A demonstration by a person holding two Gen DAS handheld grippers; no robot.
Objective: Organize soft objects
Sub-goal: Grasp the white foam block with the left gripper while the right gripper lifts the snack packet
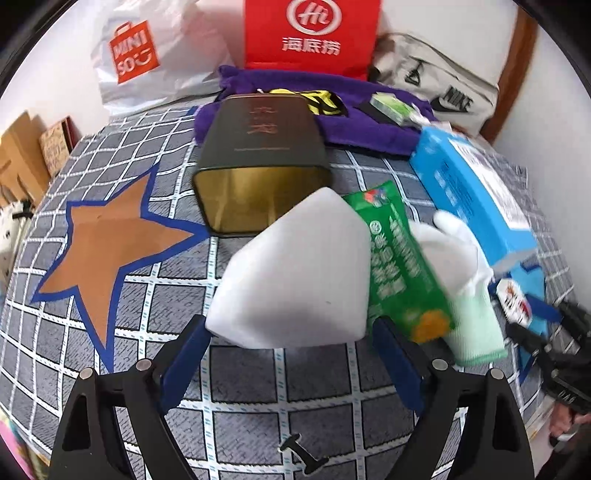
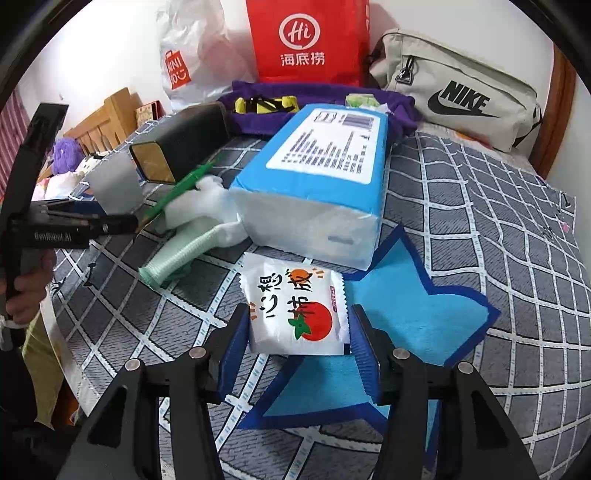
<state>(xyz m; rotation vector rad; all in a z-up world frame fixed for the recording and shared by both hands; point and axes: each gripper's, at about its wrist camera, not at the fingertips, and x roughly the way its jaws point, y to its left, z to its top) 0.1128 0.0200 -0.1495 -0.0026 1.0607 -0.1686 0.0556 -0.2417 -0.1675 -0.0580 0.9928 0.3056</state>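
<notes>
A white foam block (image 1: 291, 273) rests on the checked bed sheet (image 1: 288, 373) beside a brown paper star (image 1: 107, 251). My left gripper (image 1: 290, 323) is open, its blue pads just outside the block's near corners. Right of the block lie a green packet (image 1: 402, 266) and a white glove with a green cuff (image 1: 461, 258). A white snack packet with a red fruit picture (image 2: 295, 310) lies partly on a blue paper star (image 2: 417, 325). It sits between the fingers of my right gripper (image 2: 300, 310), which is open, the pads close beside its edges.
A dark tin with a gold inside (image 1: 258, 162) lies on its side behind the block. A blue tissue pack (image 2: 317, 177) lies mid-bed. At the back are a purple cloth (image 1: 369, 125), a red bag (image 1: 310, 33), a white shopping bag (image 1: 147, 55) and a grey Nike bag (image 2: 454, 92). The bed edge runs along the left.
</notes>
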